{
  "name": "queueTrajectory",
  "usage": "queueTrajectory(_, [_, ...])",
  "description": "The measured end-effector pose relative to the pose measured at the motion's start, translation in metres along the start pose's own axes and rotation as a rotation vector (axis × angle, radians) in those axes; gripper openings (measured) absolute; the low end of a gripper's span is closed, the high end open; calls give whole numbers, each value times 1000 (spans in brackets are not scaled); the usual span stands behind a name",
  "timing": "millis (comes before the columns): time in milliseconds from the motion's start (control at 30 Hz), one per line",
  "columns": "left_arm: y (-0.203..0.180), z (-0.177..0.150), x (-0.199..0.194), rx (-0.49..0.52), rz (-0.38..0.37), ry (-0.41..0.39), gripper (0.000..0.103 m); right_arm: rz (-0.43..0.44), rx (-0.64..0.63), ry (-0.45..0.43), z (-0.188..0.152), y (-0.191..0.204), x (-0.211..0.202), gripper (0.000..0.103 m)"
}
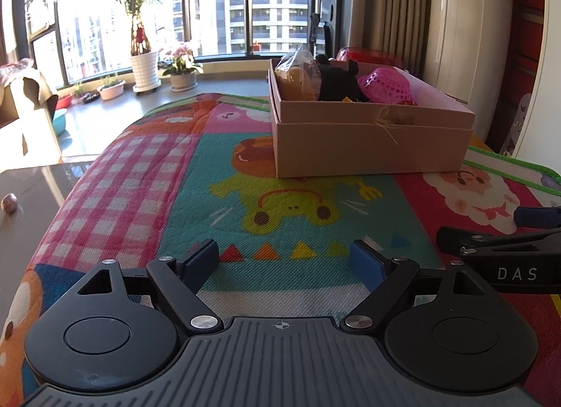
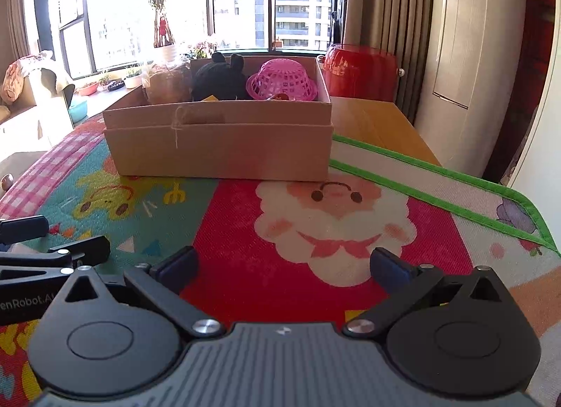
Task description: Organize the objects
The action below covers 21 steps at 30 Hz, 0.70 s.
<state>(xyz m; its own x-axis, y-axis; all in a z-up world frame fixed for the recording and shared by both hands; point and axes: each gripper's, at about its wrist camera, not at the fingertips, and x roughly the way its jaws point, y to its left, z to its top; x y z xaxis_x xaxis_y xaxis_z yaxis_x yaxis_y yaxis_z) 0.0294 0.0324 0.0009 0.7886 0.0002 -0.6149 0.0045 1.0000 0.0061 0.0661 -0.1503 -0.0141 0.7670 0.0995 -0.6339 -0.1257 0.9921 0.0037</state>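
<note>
Left gripper (image 1: 284, 265): black frame, blue-padded jaws spread wide, nothing between them. Right gripper (image 2: 282, 268): same condition, jaws apart and empty. Both level, side by side.

The mat (image 1: 266, 196) is a bright patchwork: pink-and-white check, teal, and red panels with cartoon animals, edged in green. The box (image 2: 224, 140) is plain brown cardboard, holding a pink lattice basket (image 2: 282, 84) and a black plush toy (image 2: 219, 80). Behind stands a glossy red tub (image 2: 361, 72).
</note>
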Motion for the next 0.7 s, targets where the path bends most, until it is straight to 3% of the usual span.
queueTrajectory(700, [-2, 9, 10, -6, 8, 2, 89, 7, -8, -1, 6, 0, 8, 103])
